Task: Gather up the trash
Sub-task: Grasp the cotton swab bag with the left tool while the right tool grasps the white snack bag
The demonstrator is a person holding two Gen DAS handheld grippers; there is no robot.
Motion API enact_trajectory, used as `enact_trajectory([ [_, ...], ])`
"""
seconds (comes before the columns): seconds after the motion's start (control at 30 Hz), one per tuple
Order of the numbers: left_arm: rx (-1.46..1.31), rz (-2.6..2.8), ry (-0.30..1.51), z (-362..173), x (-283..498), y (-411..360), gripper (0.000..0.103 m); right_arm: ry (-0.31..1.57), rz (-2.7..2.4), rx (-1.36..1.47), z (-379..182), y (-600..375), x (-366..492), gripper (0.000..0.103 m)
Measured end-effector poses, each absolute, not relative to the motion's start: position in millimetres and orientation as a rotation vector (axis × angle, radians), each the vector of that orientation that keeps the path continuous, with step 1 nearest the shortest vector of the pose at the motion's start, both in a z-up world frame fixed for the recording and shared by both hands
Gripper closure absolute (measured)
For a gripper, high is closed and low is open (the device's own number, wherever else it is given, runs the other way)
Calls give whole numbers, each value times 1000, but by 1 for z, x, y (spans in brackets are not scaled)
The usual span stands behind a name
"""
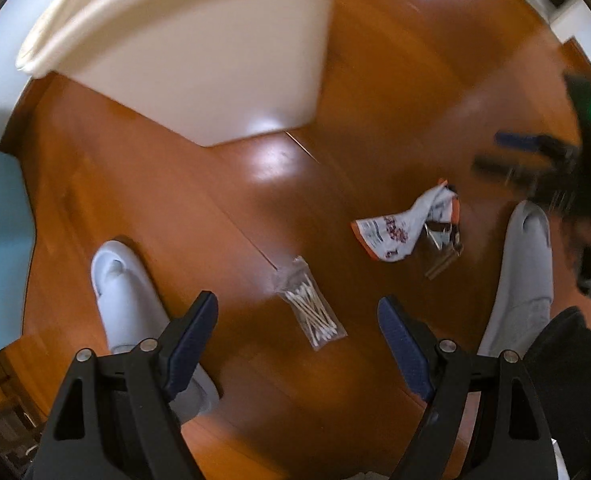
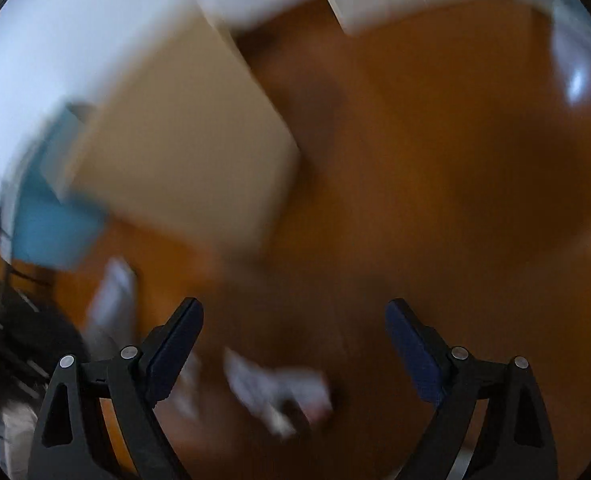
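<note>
Polished orange-brown wood flooring (image 1: 199, 216) fills both wrist views, with a cream bin (image 1: 215, 68) standing at the far side. Over it, the left gripper (image 1: 297, 316) hangs with its jaws spread wide and nothing between them. Just ahead, framed between the two blue-padded fingers (image 1: 193, 336), a clear bag of cotton swabs (image 1: 310, 304) lies flat on the boards, its long axis running from upper left to lower right in the left wrist view, white tips bunched toward the near end. Farther out and to the right, apart from the bag, a crumpled snack wrapper (image 1: 403, 228) rests on the floor, white with red print and an orange edge, silvery lining exposed at its right side. Pale slippers (image 1: 135, 308) flank the scene on either side. The right gripper (image 2: 293, 322), likewise spread and empty, appears above the same floor in a heavily blurred view; a pale smear (image 2: 279, 392) low between its fingers cannot be identified.
</note>
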State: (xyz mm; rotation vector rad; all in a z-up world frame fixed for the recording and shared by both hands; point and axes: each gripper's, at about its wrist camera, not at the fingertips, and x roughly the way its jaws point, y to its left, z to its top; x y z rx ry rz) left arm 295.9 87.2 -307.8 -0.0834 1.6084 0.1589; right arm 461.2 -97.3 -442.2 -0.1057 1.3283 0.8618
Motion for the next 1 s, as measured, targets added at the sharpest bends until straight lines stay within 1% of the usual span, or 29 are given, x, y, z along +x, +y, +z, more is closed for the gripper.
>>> enact_trajectory([
  [0.1, -101, 165, 1656, -333, 293, 79, 21, 1329, 1016, -276, -476, -85, 433, 14],
  [0.2, -159, 185, 1715, -359, 285, 77, 21, 1228, 1211, -400, -481, -64, 429, 15],
  [0.27, -232, 217, 1760, -377, 275, 80, 21, 1192, 1257, -620, -493, -41, 427, 15],
  [0.37, -247, 241, 1807, -396, 261, 81, 21, 1126, 1340, -924, -507, -25, 413, 21],
  [0.4, -238, 244, 1819, -401, 257, 81, 21, 1126, 1375, -1010, -512, -22, 409, 22],
  [0.53, -265, 292, 1847, -422, 241, 91, 21, 1118, 1453, -1107, -521, -18, 400, 23],
  [0.6, -328, 332, 1845, -430, 236, 101, 21, 1099, 1450, -1186, -531, -12, 391, 27],
  [0.63, -355, 366, 1840, -435, 233, 106, 21, 1052, 1466, -1197, -531, -10, 386, 29],
  [0.67, -375, 390, 1833, -437, 232, 110, 21, 1041, 1475, -1193, -530, -7, 383, 33],
  [0.73, -436, 426, 1808, -442, 230, 115, 21, 1037, 1477, -1163, -525, 0, 382, 74],
  [0.77, -450, 433, 1801, -445, 230, 115, 21, 1039, 1462, -1168, -524, 1, 383, 84],
  [0.83, -483, 431, 1778, -451, 232, 112, 21, 1009, 1434, -1161, -519, -3, 387, 85],
  [0.93, -493, 435, 1761, -465, 234, 106, 21, 1019, 1390, -986, -494, -13, 409, 85],
  [1.0, -555, 456, 1751, -475, 231, 106, 21, 1017, 1349, -897, -479, -22, 425, 85],
])
